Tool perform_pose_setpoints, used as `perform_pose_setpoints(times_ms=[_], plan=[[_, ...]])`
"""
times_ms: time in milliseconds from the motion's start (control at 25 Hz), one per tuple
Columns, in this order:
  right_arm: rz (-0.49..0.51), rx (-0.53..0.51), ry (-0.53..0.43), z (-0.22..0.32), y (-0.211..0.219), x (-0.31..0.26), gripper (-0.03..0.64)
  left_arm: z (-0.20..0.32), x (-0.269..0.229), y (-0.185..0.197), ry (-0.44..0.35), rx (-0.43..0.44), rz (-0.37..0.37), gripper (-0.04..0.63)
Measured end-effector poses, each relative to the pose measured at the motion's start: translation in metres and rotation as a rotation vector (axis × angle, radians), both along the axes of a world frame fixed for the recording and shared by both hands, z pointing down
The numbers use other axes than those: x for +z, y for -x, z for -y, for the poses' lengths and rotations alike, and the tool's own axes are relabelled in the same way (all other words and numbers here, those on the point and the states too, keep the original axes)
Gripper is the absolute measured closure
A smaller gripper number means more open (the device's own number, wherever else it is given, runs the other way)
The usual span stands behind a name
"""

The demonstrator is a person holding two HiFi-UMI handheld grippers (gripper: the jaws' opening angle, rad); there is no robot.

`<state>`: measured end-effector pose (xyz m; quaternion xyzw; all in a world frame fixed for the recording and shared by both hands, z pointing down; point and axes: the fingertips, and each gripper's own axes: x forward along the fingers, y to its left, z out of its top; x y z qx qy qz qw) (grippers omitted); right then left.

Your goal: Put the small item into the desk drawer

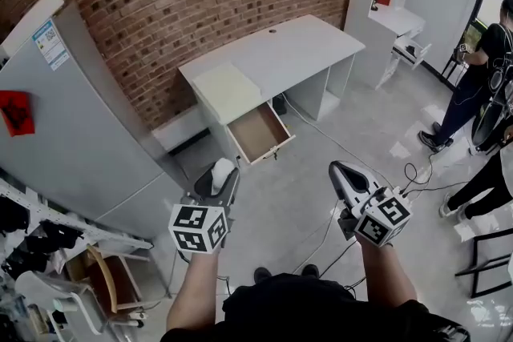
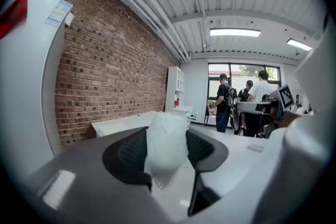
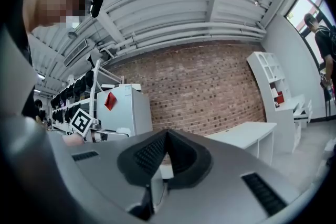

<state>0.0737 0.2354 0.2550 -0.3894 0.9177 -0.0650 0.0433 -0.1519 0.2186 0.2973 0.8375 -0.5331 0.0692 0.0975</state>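
Wad of crumpled white material [image 2: 167, 144] sits pinched between the jaws of the left tongs [image 1: 218, 179]. The right tongs [image 1: 337, 169] hang beside them, pressed together and empty. Ahead of the left tongs, the nearer pair, but well apart, the desk drawer [image 1: 258, 132] stands open, its length running away from them.

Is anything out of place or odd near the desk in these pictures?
Only the drawer stands pulled out of the desk, its inside bare. Nothing looks spilled or damaged. The left gripper holds a white item.
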Motion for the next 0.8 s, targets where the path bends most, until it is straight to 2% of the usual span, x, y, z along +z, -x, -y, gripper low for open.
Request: perform_pose_setpoints(times_ms=[200,360,600,800], plan=[[-0.032,-0.048,0.001,-0.015,0.03,0.005,0.606,-0.008,0.0,0.031,-0.011,-0.009,-0.011,0.394],[-0.031,-0.048,0.017,-0.025,0.046,0.018,0.605,-0.017,0.008,0.052,0.01,-0.013,-0.022,0.394],[-0.027,-0.05,0.047,-0.022,0.055,0.021,0.606,-0.017,0.017,0.061,0.034,-0.01,-0.018,0.394],[-0.011,-0.068,0.09,0.001,0.059,0.036,0.605,-0.004,0.034,0.063,0.076,-0.016,-0.01,0.394]])
